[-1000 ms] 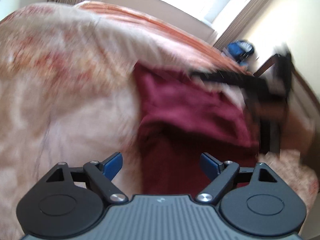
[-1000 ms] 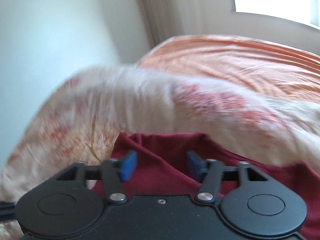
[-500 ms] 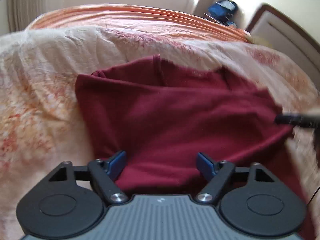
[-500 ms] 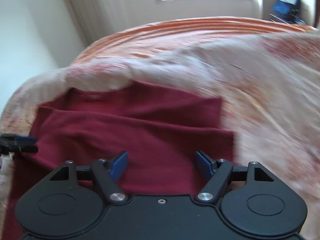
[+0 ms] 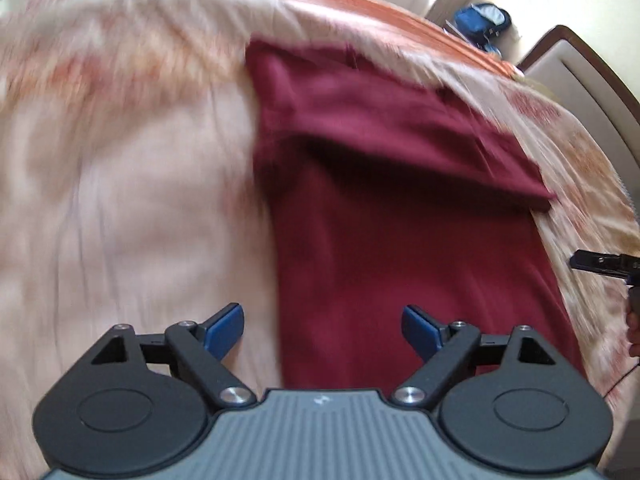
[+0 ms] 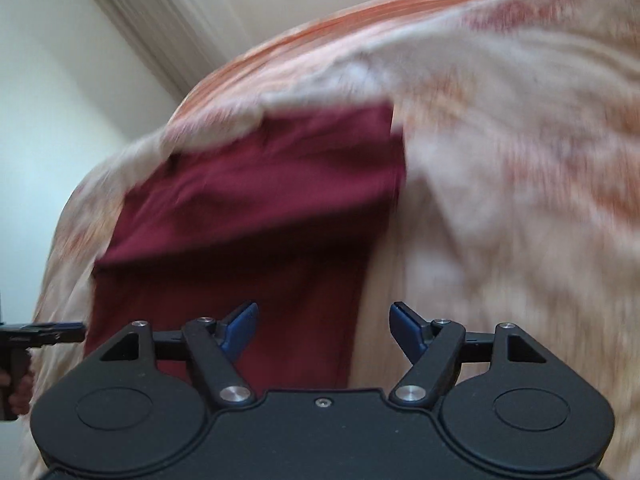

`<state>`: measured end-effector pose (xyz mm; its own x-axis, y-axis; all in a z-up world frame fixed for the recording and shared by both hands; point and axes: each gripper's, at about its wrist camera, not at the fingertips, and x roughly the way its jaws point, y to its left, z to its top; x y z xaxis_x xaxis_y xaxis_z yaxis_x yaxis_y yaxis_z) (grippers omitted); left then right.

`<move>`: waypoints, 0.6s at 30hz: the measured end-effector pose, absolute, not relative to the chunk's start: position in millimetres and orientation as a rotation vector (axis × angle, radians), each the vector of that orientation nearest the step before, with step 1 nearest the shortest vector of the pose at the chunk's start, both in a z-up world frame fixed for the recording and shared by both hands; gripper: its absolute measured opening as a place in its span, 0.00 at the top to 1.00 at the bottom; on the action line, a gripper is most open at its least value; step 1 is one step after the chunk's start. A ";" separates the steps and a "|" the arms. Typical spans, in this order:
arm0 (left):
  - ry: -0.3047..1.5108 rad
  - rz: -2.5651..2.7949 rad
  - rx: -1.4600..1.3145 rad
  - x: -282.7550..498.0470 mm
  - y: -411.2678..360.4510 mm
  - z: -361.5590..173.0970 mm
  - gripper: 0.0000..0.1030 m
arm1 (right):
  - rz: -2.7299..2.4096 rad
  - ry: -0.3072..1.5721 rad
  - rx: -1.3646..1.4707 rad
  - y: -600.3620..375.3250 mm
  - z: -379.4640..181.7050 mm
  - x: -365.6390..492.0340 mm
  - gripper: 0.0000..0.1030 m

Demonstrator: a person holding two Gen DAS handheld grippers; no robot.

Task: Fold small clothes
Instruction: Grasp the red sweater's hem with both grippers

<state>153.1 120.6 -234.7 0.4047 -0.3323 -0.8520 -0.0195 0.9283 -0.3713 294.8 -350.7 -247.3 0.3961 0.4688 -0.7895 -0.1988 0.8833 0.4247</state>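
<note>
Garment (image 5: 400, 220) narrower (top flap folded) than before

Folded maroon garment (image 5: 400, 208) on floral bedspread (image 5: 120, 184) (blurred), wide-spread left claw (image 5: 323, 330) above.

Left tool (image 5: 322, 326) grey ribbed, right tool (image 6: 323, 326) black; both blue-tipped, silver-screwed.

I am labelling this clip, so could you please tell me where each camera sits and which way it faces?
Left wrist: on the left gripper, facing along its open fingers at the maroon garment on the bed; the right gripper's tip enters at right.
Right wrist: on the right gripper, also open, over the garment's right edge; the left gripper shows at left.
Shared: garment, bed.
</note>
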 end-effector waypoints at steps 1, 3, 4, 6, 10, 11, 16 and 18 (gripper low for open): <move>1.165 -0.216 -0.368 140.7 119.8 -236.5 0.13 | 0.443 1.114 0.285 -354.3 -248.3 280.6 0.27; 1.210 -0.244 -0.428 114.3 120.7 -239.4 0.13 | 0.449 1.164 0.298 -361.4 -250.0 251.7 0.27; 1.236 -0.263 -0.462 102.8 118.9 -242.6 0.13 | 0.451 1.191 0.306 -365.8 -251.3 237.2 0.27; 1.284 -0.304 -0.504 82.8 114.4 -249.0 0.13 | 0.448 1.240 0.324 -372.9 -254.2 210.3 0.27; 1.329 -0.323 -0.531 52.9 113.4 -256.7 0.13 | 0.458 1.308 0.425 -383.7 -258.4 167.2 0.27; 1.336 -0.320 -0.569 48.9 116.3 -260.0 0.11 | 0.462 1.324 0.453 -384.3 -260.7 160.3 0.27; 1.310 -0.275 -0.816 29.8 141.8 -278.3 0.12 | 0.440 1.364 0.583 -389.1 -277.1 138.1 0.29; 1.303 -0.262 -0.823 26.6 148.3 -280.6 0.27 | 0.427 1.346 0.648 -394.7 -279.6 135.4 0.60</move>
<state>26.6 148.3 -280.6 0.2823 -0.6033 -0.7459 -0.2678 0.6971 -0.6651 135.4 -394.7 -279.6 0.1877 0.6301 -0.7535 0.0805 0.7546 0.6512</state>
